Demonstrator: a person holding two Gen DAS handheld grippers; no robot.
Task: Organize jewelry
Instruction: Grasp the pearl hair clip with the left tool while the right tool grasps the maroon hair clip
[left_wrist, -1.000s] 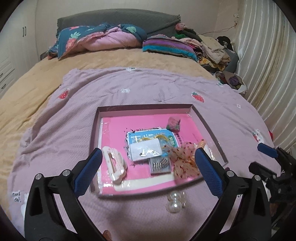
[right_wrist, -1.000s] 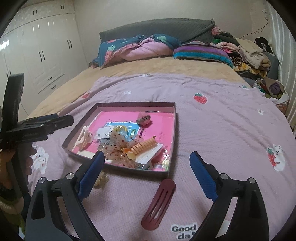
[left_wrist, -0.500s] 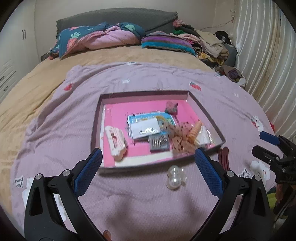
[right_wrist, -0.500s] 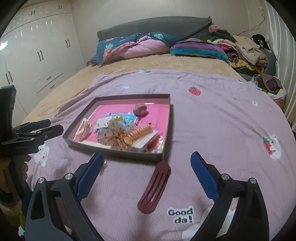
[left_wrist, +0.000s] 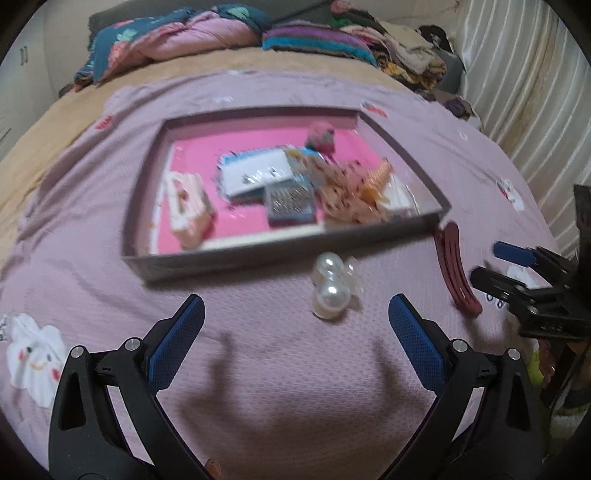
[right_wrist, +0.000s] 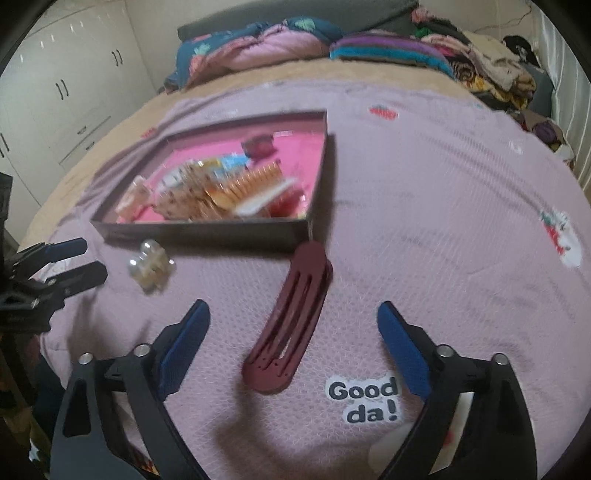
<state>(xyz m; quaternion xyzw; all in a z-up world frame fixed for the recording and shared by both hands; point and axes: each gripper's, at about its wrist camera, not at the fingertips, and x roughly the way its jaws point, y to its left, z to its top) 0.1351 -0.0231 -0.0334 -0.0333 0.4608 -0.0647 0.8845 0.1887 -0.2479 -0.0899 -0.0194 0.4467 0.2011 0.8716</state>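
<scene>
A shallow grey tray (left_wrist: 258, 258) with a pink floor lies on the lilac blanket and holds several hair clips, a dotted bow and carded jewelry. A pearl hair clip (left_wrist: 330, 288) lies on the blanket just in front of the tray. My left gripper (left_wrist: 295, 314) hovers open close above and before it, nothing between the fingers. A long maroon hair clip (right_wrist: 291, 325) lies beside the tray's near corner. My right gripper (right_wrist: 293, 314) straddles it from above, its jaws wide and closing, the pads clear of the clip. The pearl clip (right_wrist: 149, 267) and left gripper (right_wrist: 92, 258) show at the left.
The lilac blanket (right_wrist: 443, 221) covers a tan bed. Rolled quilts and piled clothes (left_wrist: 369, 40) lie at the far end. A curtain (left_wrist: 535, 92) hangs at the right, white wardrobes (right_wrist: 62, 85) stand at the left. The right gripper (left_wrist: 485, 262) appears at the left view's right edge.
Both grippers have sunk toward the blanket and tilted further down. The pearl clip and the maroon clip now sit much nearer the fingertips; the tray has slid up in both views.
</scene>
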